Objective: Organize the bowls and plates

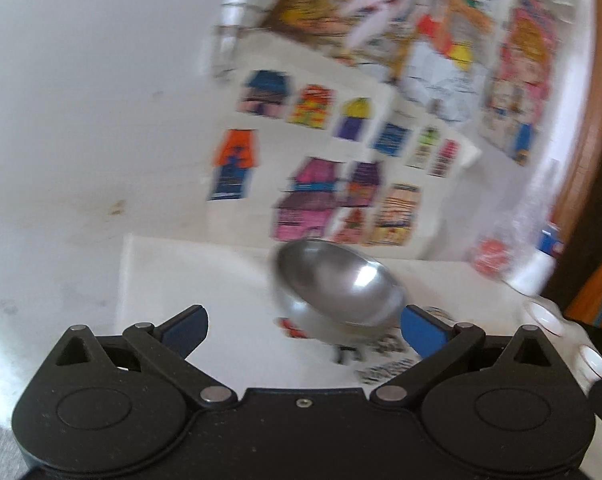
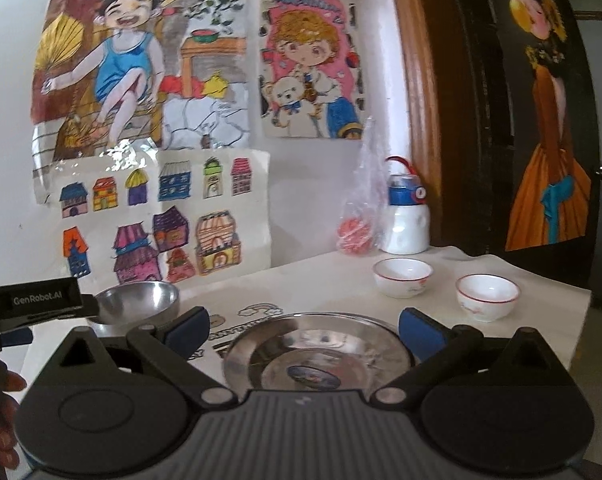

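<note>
The right wrist view shows white letters on a black bar (image 2: 41,300) at the left edge. They read "GenRobot.AI". That bar is part of the left tongs (image 2: 5,330), and only a bit of them shows here, so from this view you cannot tell how they stand. Fingers (image 2: 9,382) of a hand peek in below the bar.

The right tongs (image 2: 304,326) are wide open and hold nothing. Between the two blue tips lies a shiny metal plate (image 2: 321,354) on the desk (image 2: 333,276). The plate has a small blue sticker in the middle, but its words are too small to read. A sheet with big outline letters lies under the plate, and those cannot be read either.

A metal bowl (image 2: 139,300) sits to the left, near the wall. It is empty. Two white bowls with red rims stand to the right, one bowl (image 2: 403,276) farther back and one bowl (image 2: 488,296) closer to the edge. Both look empty. Behind them stand a white bottle (image 2: 407,220) with a blue lid and a clear bag (image 2: 357,220) with something red inside. Colored drawings of houses (image 2: 157,216) hang on the wall.

The left wrist view is blurry. The left tongs (image 1: 304,328) are wide open and empty. The metal bowl (image 1: 337,284) sits just ahead, close to the right tip.
</note>
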`<state>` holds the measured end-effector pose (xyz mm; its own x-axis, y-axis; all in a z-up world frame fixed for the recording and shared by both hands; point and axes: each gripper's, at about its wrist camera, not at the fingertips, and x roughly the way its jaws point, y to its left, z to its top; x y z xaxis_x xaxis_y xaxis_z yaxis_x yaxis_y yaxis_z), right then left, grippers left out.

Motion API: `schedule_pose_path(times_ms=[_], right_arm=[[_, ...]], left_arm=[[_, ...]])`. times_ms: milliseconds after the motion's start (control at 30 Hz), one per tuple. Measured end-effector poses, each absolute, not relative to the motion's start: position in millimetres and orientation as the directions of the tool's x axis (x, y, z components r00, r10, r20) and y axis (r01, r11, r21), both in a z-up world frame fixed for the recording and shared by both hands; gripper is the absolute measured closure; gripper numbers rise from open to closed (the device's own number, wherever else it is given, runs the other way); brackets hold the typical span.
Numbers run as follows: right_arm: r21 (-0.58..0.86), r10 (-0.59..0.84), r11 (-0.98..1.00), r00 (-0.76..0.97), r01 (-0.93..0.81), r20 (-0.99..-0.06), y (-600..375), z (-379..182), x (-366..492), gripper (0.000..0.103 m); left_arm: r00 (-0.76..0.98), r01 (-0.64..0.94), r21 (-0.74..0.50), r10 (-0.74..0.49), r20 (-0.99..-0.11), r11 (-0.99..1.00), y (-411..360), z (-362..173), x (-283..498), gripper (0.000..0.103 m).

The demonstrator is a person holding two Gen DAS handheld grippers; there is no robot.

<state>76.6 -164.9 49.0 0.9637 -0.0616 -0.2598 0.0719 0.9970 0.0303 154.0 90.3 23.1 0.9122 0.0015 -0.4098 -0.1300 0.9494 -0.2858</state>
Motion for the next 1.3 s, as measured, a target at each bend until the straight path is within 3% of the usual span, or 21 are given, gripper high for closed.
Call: schedule_pose_path(times_ms=[300,700,1100,1300], right_arm=[[-0.018,0.057,0.998,0.957,-0.065,-0.284,-124.9,72.7,132.9,0.000],[-0.011,0.116,0.991,0.910,-0.131,-0.398,-85.4,48.9,210.7,0.000],[-0.031,0.107,0.990,0.878,-0.137,-0.466,-77.0,19.4,238.7,0.001],[-0.010,0.141,0.986,0.865,-0.167,-0.482,-75.1,15.0,242.9,0.010]], left_arm=[[0.880,-0.260,-0.281,0.108,-0.462,0.924,136.8,11.5,179.5,0.001],[0.891,-0.187,-0.288,0.039,-0.452,0.939,139.8,13.1,230.3,0.001],[0.853,-0.174,-0.267,0.010,-0.522,0.948,131.6,-1.0,265.3,0.001],[0.865,-0.151,-0.294,-0.018,-0.501,0.944,133.2,-0.9,263.0,0.005]])
